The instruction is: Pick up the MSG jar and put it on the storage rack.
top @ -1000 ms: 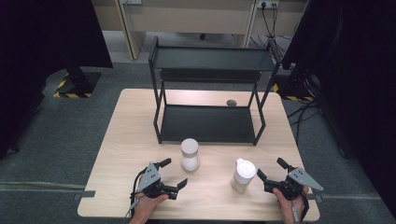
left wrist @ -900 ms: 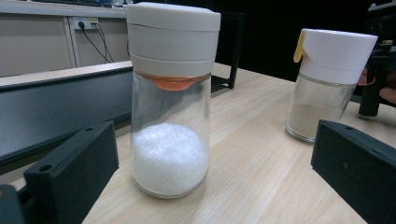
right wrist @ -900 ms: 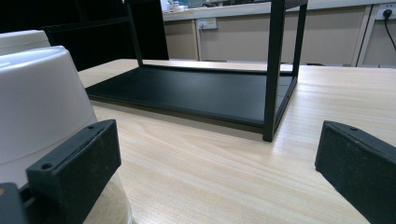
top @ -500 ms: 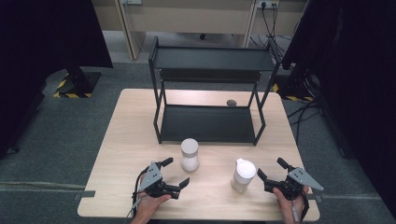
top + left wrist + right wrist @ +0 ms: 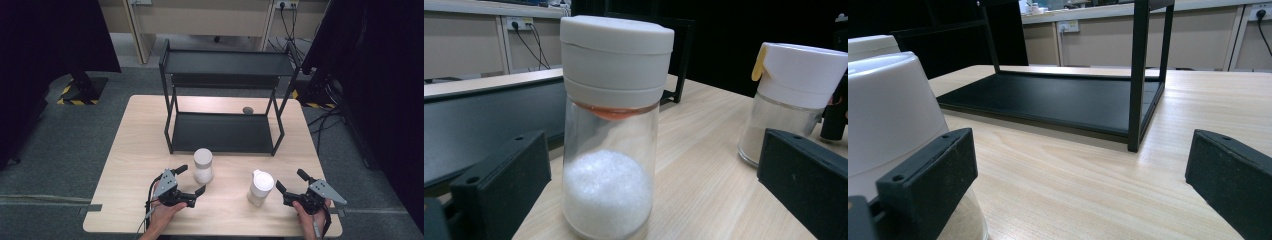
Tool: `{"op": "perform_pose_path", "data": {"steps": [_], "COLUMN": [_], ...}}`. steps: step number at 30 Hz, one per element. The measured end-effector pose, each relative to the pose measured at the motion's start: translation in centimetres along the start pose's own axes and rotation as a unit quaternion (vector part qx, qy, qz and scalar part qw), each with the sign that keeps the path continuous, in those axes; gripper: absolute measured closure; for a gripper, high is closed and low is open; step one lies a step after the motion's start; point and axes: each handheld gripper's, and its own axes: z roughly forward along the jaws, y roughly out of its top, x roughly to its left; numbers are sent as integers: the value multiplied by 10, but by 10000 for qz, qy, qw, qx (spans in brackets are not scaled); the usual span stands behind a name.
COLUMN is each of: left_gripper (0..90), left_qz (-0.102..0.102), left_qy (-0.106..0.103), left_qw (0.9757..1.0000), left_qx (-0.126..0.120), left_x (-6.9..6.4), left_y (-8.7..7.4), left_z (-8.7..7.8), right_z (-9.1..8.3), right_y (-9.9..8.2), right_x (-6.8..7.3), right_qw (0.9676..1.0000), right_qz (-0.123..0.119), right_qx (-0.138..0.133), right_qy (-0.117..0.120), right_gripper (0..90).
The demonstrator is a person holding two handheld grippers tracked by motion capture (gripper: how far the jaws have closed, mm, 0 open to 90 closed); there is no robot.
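1. The right gripper view crops the pour-spout jar (image 5: 895, 115) at the left edge, so just its white domed lid and a sliver of glass can be made out; what fills it can't be read from there.
2. A small grey round object (image 5: 247, 110) sits behind the rack's lower shelf, too small to identify.
3. Pale wood-grain surface (image 5: 130, 150), grey carpet floor around it, black curtains at both sides, beige wall panels with sockets at the back.
4. A black metal two-tier rack (image 5: 225, 100) stands at the far middle of the surface, thin square posts, flat matte shelves.
5. The shaker jar (image 5: 611, 130) is clear glass with a stepped white cap, an orange ring under it, and white grains heaped in the bottom. It stands upright in front of the rack, left of centre.
6. The left gripper (image 5: 191, 180) has its jaws spread wide, holding nothing, with the shaker jar right at the gap between its tips.
7. The right gripper (image 5: 291, 181) is likewise wide open and empty, just beside the pour-spout jar, which has a yellow tab on its lid in the left gripper view.
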Motion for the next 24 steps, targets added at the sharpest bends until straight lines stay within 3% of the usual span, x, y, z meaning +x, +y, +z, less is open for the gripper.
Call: {"op": "perform_pose_path", "data": {"steps": [24], "left_gripper": [24], "left_qz": [80], "left_qy": [54], "left_qw": [9999], "left_qx": [107], "left_x": [9], "left_y": [16], "left_z": [31], "right_z": [-1], "right_y": [-1], "right_x": [-1], "right_qw": [10000], "right_qz": [64], "right_qx": [-22], "right_qy": [20], "right_gripper": [8]}}
